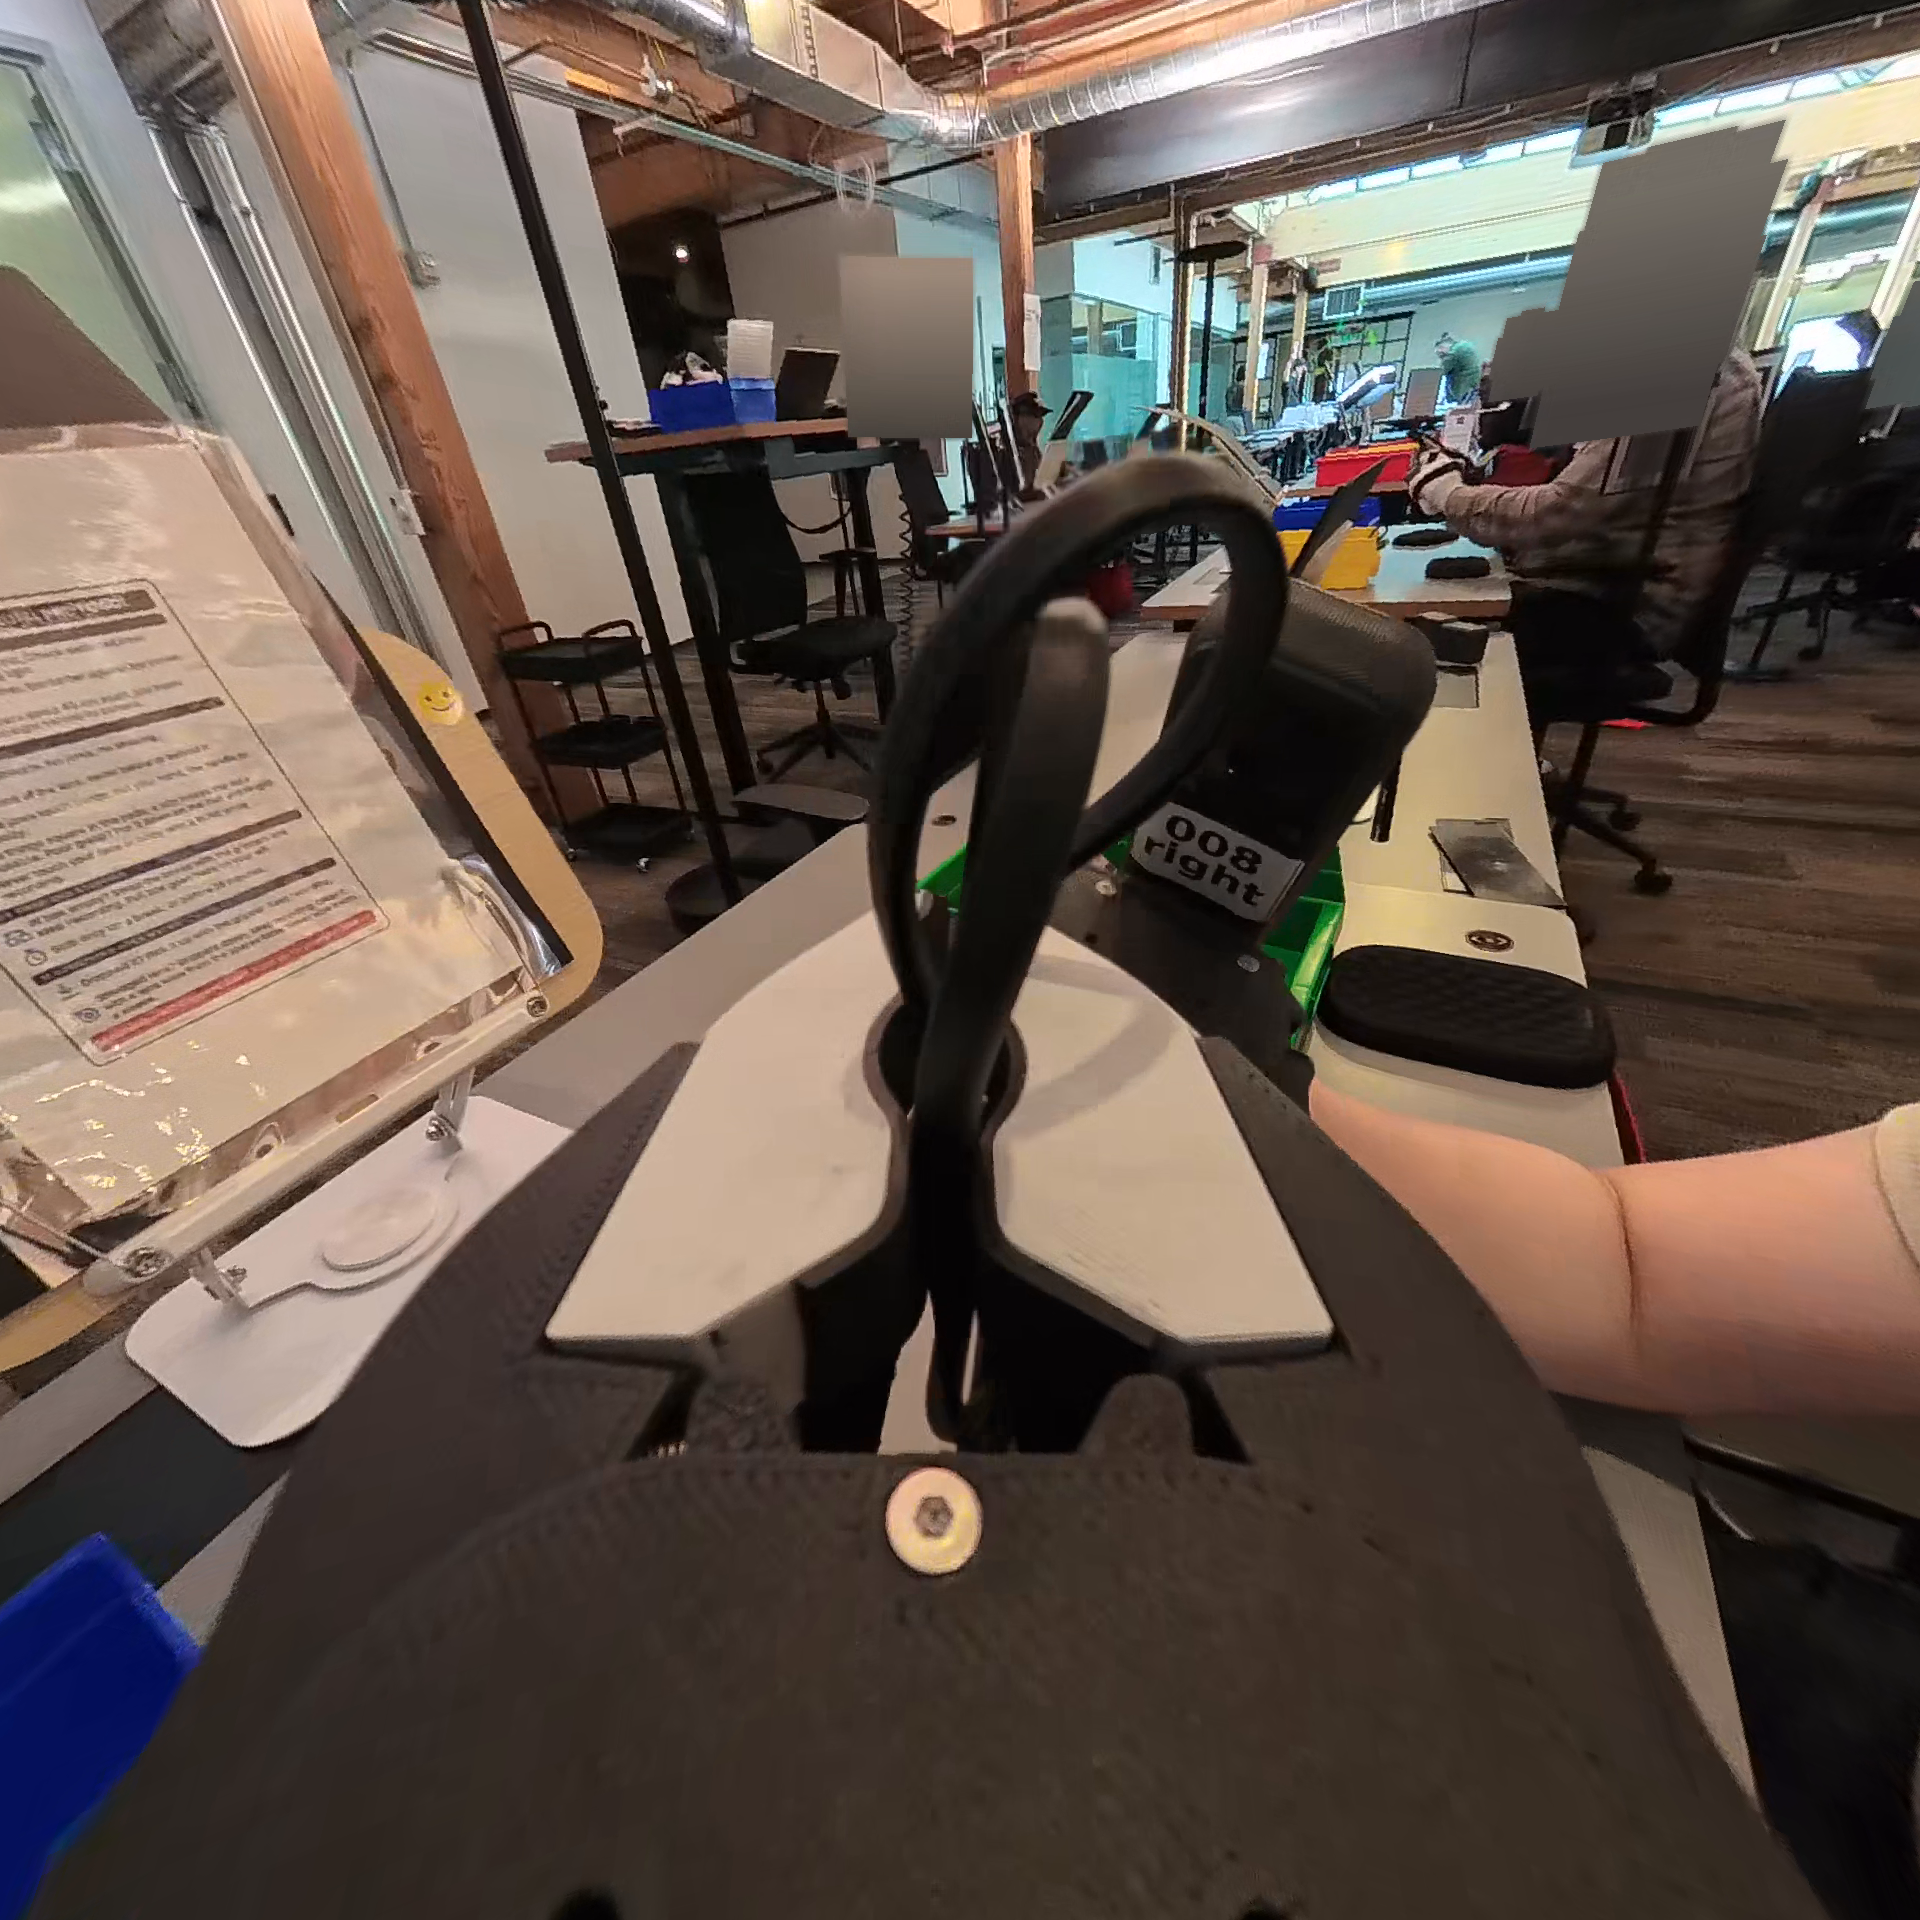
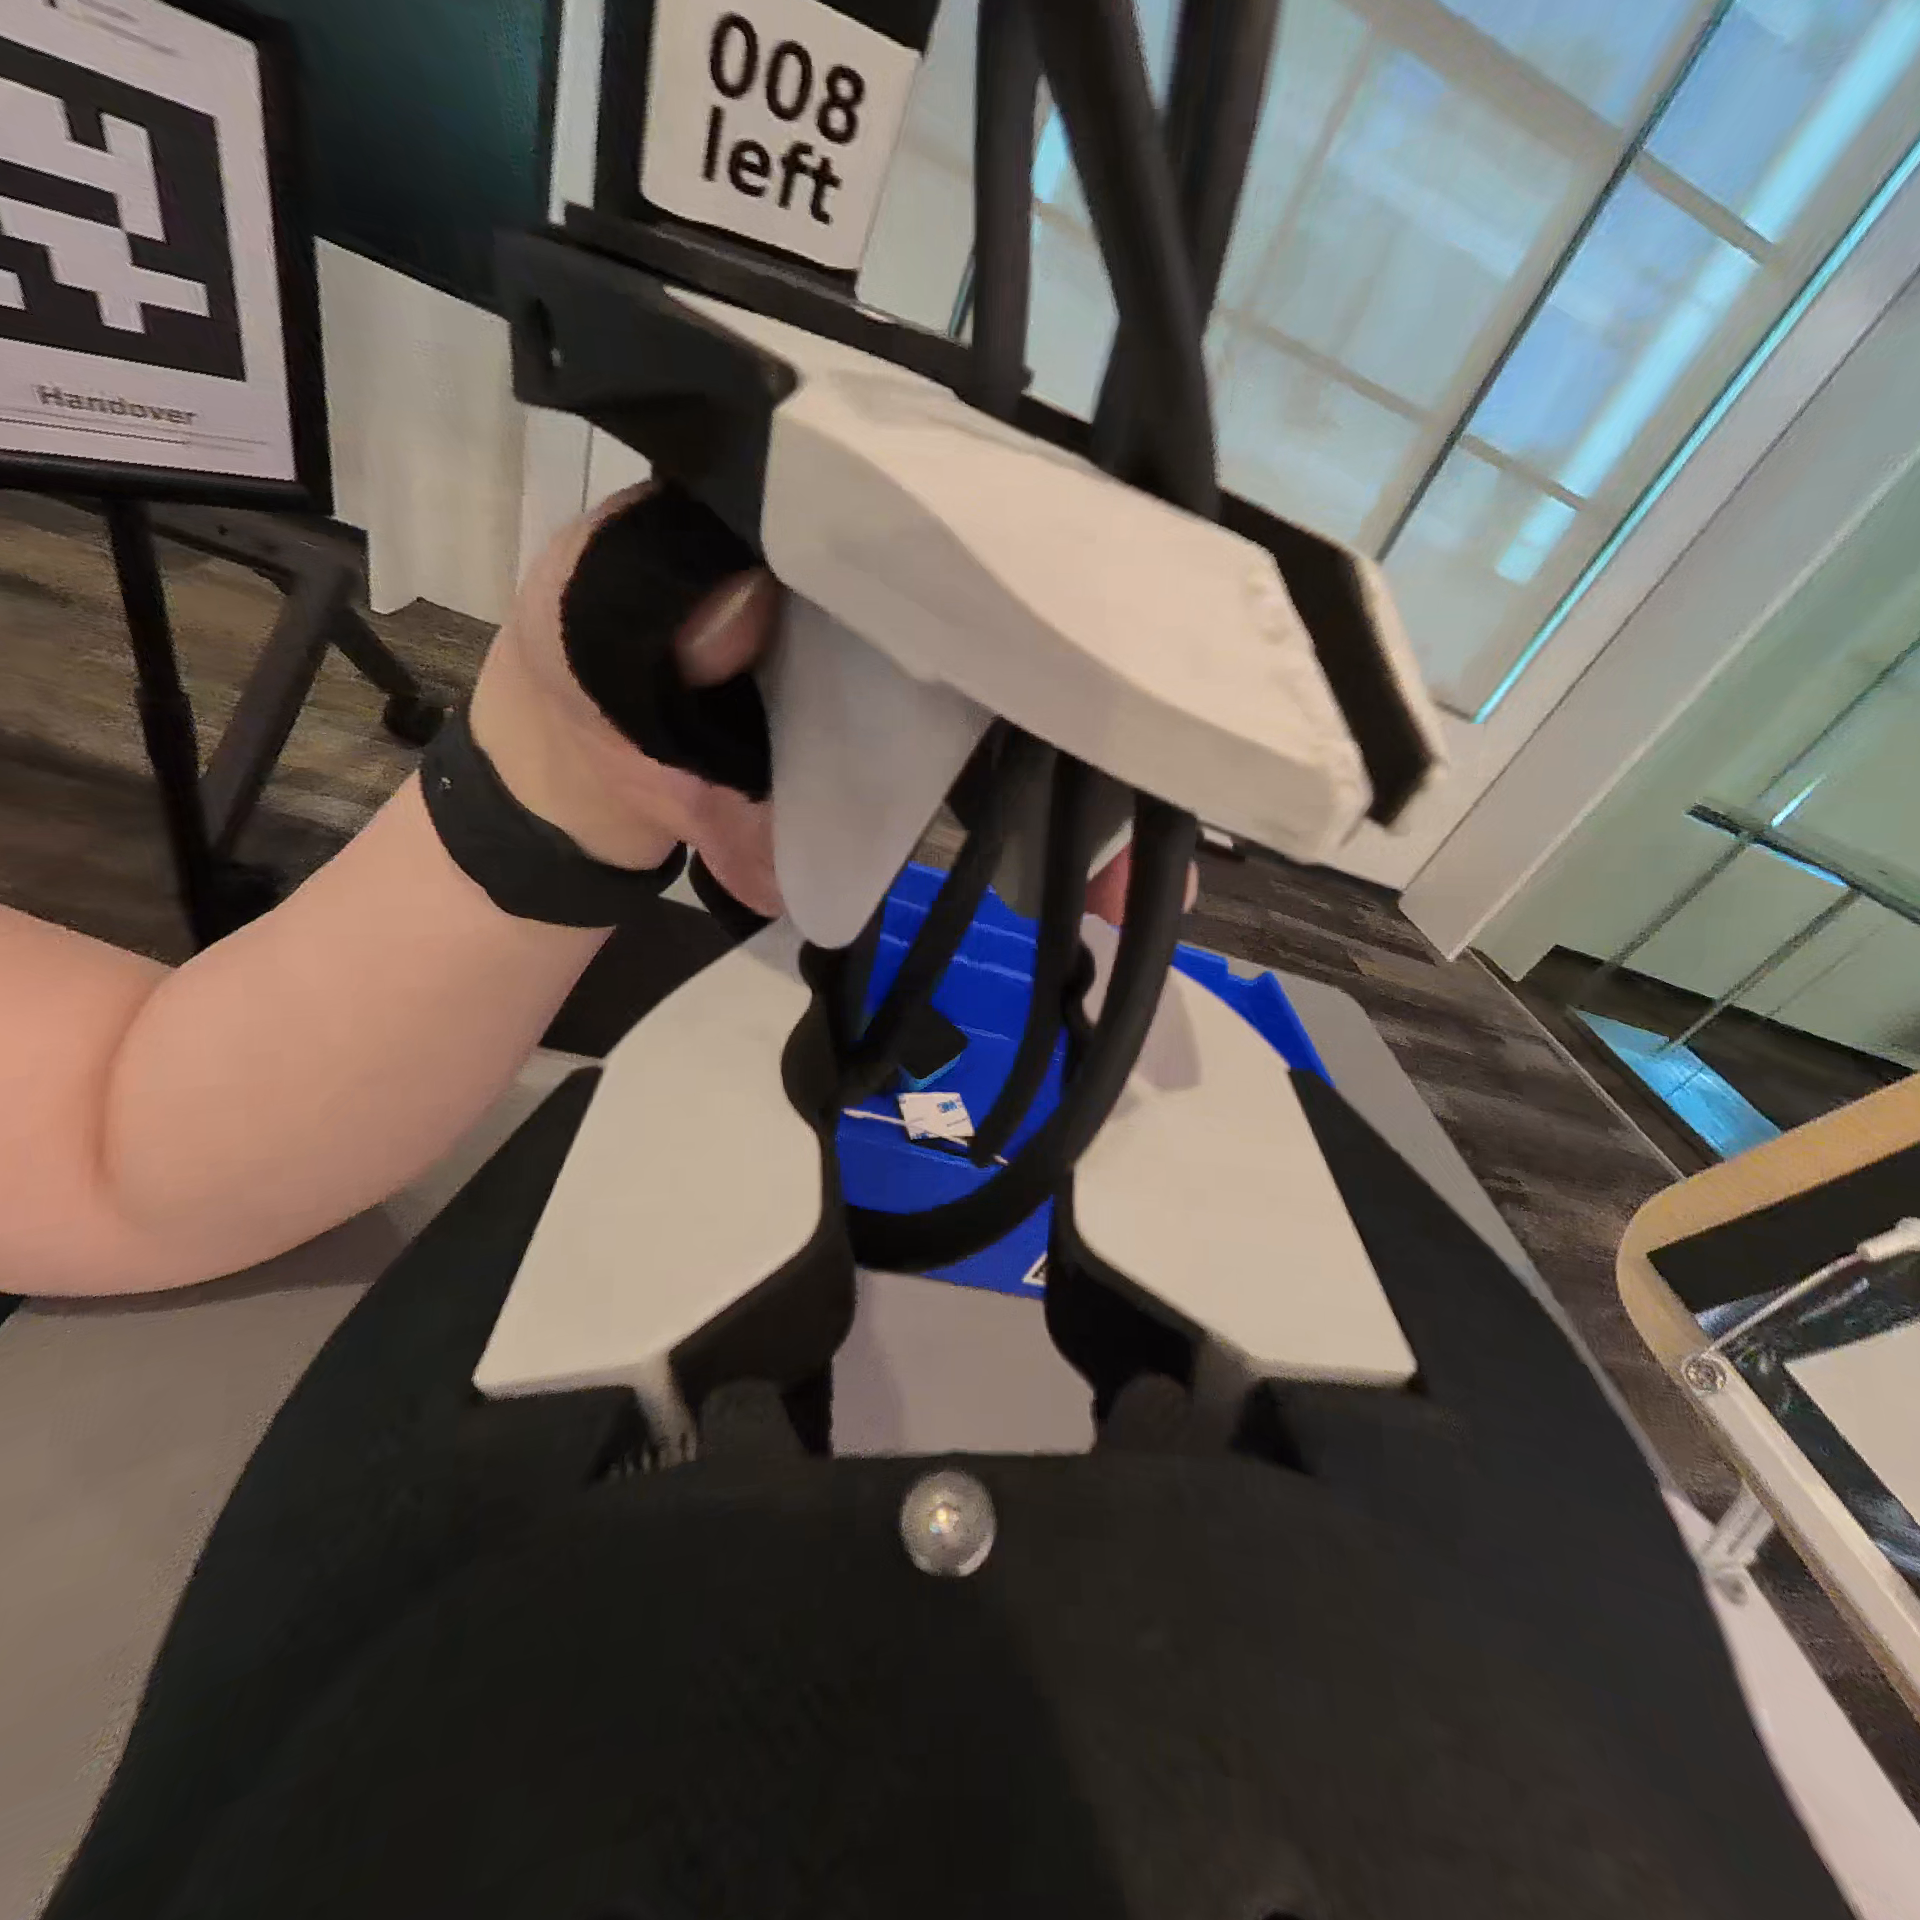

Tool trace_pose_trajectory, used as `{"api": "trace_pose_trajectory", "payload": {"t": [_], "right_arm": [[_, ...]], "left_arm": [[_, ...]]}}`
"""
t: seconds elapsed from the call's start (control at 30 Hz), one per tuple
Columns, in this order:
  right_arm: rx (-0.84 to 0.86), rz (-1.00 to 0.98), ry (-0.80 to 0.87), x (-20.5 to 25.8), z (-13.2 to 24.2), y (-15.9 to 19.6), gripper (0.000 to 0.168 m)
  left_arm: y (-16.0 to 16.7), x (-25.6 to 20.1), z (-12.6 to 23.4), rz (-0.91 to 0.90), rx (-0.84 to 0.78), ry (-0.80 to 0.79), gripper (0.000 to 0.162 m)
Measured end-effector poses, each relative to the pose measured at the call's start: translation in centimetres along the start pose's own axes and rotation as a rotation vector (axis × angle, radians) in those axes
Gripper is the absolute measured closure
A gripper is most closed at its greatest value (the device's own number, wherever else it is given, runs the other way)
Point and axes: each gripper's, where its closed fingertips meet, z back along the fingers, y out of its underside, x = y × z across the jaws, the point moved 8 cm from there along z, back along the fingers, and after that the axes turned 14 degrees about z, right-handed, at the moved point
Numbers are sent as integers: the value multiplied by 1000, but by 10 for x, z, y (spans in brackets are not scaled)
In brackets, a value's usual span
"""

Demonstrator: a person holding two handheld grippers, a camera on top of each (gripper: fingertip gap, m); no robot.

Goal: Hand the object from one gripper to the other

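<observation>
Left hand-held gripper (image 1: pixel 940 1132): its two white-faced fingers are closed tight on a bundle of looped black rubber cord (image 1: pixel 1039 644), which rises from the pinch and arches over in the air above the long white surface (image 1: pixel 1455 904). The same cord (image 2: pixel 1132 997) hangs below the left hand-held gripper (image 2: pixel 1101 821) in the right wrist view, its lower loops dropping between the fingers of the right hand-held gripper (image 2: pixel 940 1101). Right hand-held gripper: fingers stand apart on either side of the loops; whether either pad touches the cord cannot be told. In the left wrist view the right hand-held gripper's black body (image 1: pixel 1278 769) sits just behind the arch of the cord. A blue plastic bin (image 2: pixel 966 1039) lies on the surface beneath the hanging loops. A framed instruction sheet on a white stand (image 1: pixel 208 831) occupies the surface's left edge
</observation>
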Motion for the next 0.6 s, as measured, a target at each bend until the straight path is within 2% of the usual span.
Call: {"api": "trace_pose_trajectory", "payload": {"t": [0.03, 0.1, 0.17, 0.23, 0.33, 0.4, 0.6], "right_arm": [[14, -8, 4, -1, 0, 0, 129], [21, -21, 0, -2, 0, 0, 149], [38, -55, -19, -2, 0, 1, 160], [55, -119, -38, -5, 1, 2, 161], [41, -233, -45, -13, 7, 4, 161], [51, -293, -33, -20, 15, 7, 161], [144, -484, 45, -48, 59, 25, 161]], "left_arm": [[0, 1, 2, 6, -4, 0, 158], [-1, 2, 5, 10, -16, 26, 158], [1, 2, 8, 2, -7, 38, 157], [3, 4, 9, -26, 2, 7, 148], [3, 7, 9, -48, -4, -45, 120], [3, 9, 9, -47, 2, -69, 111], [7, 21, 14, -14, 48, -127, 112]]}}
